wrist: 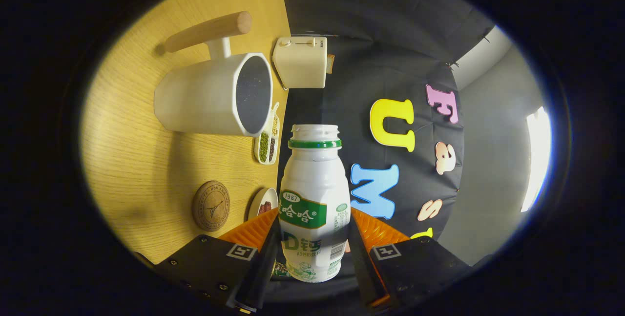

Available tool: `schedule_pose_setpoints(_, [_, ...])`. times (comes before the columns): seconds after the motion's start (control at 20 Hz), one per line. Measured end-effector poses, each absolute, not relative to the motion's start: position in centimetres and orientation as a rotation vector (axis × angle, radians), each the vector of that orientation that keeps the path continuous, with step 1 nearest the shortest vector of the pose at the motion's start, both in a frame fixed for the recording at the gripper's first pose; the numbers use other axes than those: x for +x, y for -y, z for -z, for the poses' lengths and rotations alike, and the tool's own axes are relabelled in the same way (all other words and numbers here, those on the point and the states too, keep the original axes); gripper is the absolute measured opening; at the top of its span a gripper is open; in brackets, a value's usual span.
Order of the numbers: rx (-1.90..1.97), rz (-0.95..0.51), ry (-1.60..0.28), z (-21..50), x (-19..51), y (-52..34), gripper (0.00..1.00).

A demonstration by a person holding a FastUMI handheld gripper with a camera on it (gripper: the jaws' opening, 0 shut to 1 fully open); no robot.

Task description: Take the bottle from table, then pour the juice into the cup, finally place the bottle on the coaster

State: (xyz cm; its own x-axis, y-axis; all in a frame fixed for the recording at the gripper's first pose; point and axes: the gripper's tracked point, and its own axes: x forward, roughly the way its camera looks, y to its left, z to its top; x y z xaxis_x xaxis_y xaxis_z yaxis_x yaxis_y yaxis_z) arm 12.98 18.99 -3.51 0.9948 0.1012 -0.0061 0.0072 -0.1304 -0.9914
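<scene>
Bottle: white plastic, green band at the neck, cap off, mouth open. Held in the gripper, both fingers pressed on its lower body, one on each side; the jaws pinch it. Its long axis runs straight out ahead along the fingers, mouth leading.

Attitude: the view is rolled, so the table stands on edge to the left. By my reading the bottle is tipped well over and lifted clear of the table.

Cup: white, wooden handle, dark inside. It lies beyond the bottle's mouth and to the left, apart from it, its opening turned toward the bottle. The pour depends on bringing the mouth over that rim; whether juice is running I cannot tell.

Coaster: round, cork-coloured, on the table left of the fingers, nearer than the cup, nothing on it.

Also present: small dish close by the left finger; divided tray of beans under the cup's rim; cream toaster at the far end.
</scene>
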Motion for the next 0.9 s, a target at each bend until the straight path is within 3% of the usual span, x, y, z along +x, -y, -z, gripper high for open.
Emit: schedule_pose_setpoints(0.9, [-1.803,-0.070,0.128,2.75,12.38,-19.98,0.71])
